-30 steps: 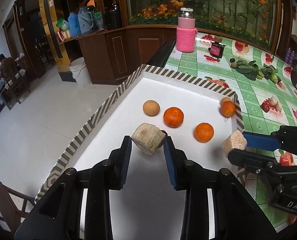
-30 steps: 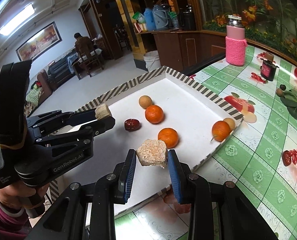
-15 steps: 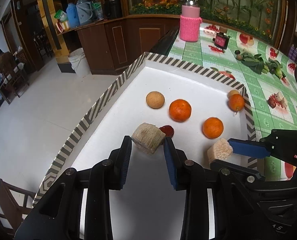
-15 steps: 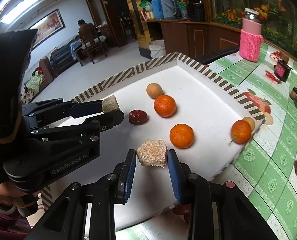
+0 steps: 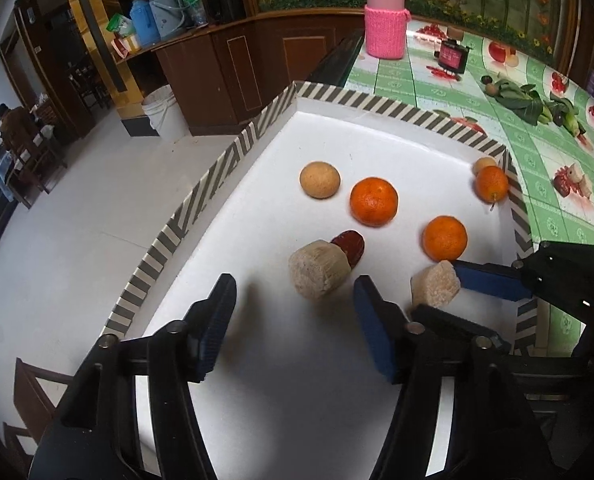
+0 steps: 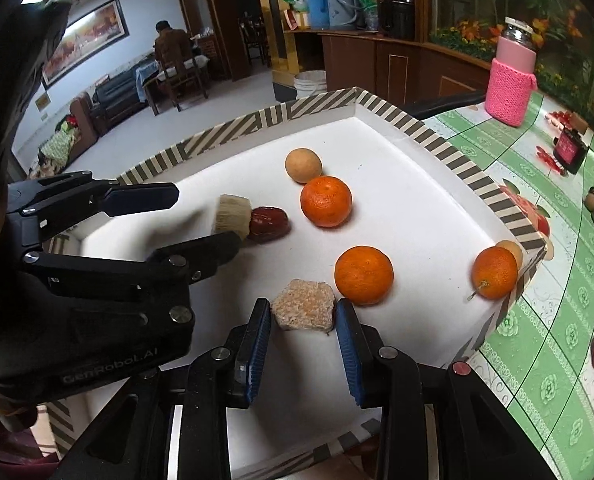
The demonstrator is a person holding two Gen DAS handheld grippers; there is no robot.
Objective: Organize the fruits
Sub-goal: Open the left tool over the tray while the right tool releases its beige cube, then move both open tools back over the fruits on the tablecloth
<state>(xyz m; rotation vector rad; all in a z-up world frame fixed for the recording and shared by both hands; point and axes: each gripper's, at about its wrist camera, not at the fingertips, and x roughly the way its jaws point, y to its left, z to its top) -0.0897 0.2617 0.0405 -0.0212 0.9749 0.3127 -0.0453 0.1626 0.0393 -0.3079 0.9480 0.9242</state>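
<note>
a: what can you see from the left wrist view?

b: the left gripper [image 5: 291, 322] has its blue fingers [image 5: 213, 322] spread wide, with nothing pinched. a pale sugarcane chunk [image 5: 319, 274] sits on the white tray [image 5: 377, 102] just ahead of the fingers, touching a dark red date [image 5: 351, 242] behind it.

a: and the other fruit?

b: a tan round fruit [image 5: 320, 179] lies further back, with a mandarin [image 5: 373, 201] just beside it. another mandarin [image 5: 444, 238] is nearer the right side. a small orange with a stem [image 5: 491, 184] sits by the striped edge. the right gripper [image 5: 441, 296] comes in from the right, holding a second sugarcane chunk [image 5: 435, 286].

a: now the right wrist view?

b: the right gripper [image 6: 303, 338] is narrow, squeezing the second sugarcane chunk [image 6: 303, 310] between its blue fingers [image 6: 257, 344], low over the tray [image 6: 437, 216] near a mandarin [image 6: 363, 275]. i cannot tell if the chunk touches the tray.

a: what about the left one here?

b: the left gripper [image 6: 201, 220] is spread wide. the first sugarcane chunk [image 6: 231, 215] lies between its tips, against the date [image 6: 268, 224].
</note>
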